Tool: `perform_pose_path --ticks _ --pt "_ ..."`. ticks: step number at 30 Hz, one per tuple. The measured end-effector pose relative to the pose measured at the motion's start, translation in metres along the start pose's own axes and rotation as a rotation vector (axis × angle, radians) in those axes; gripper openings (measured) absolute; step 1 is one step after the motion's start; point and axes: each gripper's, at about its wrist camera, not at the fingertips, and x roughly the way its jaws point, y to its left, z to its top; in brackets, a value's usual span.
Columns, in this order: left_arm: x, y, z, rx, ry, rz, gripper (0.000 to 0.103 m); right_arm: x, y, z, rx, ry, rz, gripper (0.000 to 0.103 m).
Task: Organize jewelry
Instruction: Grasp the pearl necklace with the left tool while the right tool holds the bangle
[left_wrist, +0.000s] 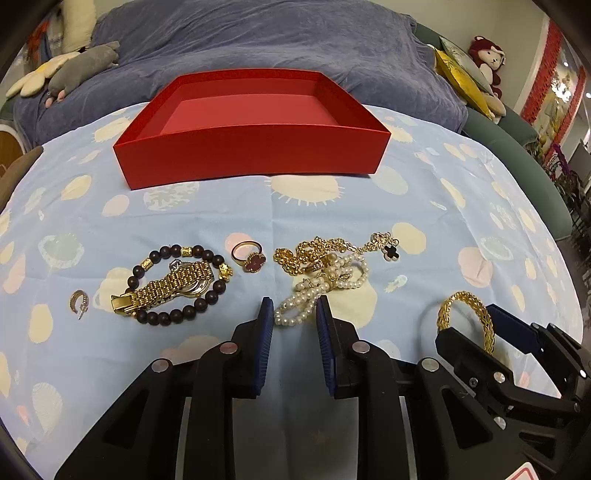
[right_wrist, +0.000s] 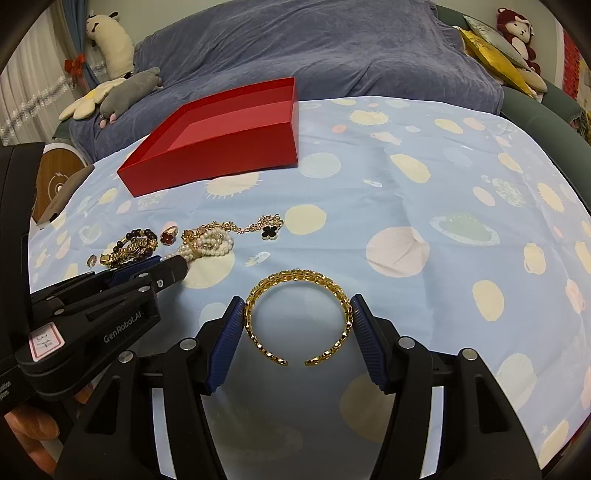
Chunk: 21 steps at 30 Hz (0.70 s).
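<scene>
An open red box (left_wrist: 251, 147) stands at the far side of the cloth-covered table; it also shows in the right wrist view (right_wrist: 221, 151). My right gripper (right_wrist: 297, 314) is closed on a gold bangle (right_wrist: 295, 314), its pads touching both sides; the bangle also shows in the left wrist view (left_wrist: 465, 317). My left gripper (left_wrist: 294, 314) is open with the end of a pearl string (left_wrist: 317, 291) between its fingertips. A gold chain with a black clover (left_wrist: 332, 251), a gold ring with a red clover (left_wrist: 249, 256), a gold watch (left_wrist: 170, 288), a dark bead bracelet (left_wrist: 177, 284) and a small earring (left_wrist: 78, 301) lie in a row.
The table wears a light blue cloth with cream and pink shapes (right_wrist: 424, 192). Behind it is a sofa under a blue blanket (left_wrist: 258, 40) with plush toys (left_wrist: 85, 62) and yellow cushions (right_wrist: 491, 59). A round wooden object (right_wrist: 55, 181) stands at the left.
</scene>
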Motion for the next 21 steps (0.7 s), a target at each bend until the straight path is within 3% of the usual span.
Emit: perform_pose_path --ticks 4,9,13,16,18,21 --pt "-0.002 0.001 -0.001 -0.021 0.006 -0.026 0.021 -0.001 0.001 0.000 -0.001 -0.003 0.001 0.057" --pt "0.001 0.002 0.002 -0.021 -0.005 -0.024 0.034 -0.002 0.003 -0.001 -0.008 -0.003 0.002 0.057" --pt "0.003 -0.001 0.004 -0.005 -0.014 -0.020 0.035 -0.002 0.003 -0.001 -0.005 -0.002 0.001 0.057" --pt "0.002 -0.003 0.004 0.006 -0.006 -0.045 0.026 -0.003 0.002 0.000 -0.001 -0.003 0.002 0.057" --pt "0.000 -0.006 0.003 0.021 0.003 -0.071 0.011 -0.004 0.003 0.000 -0.001 -0.005 0.002 0.057" --pt "-0.005 -0.010 0.001 0.037 0.000 -0.085 0.009 -0.006 0.002 0.002 0.005 -0.008 0.005 0.057"
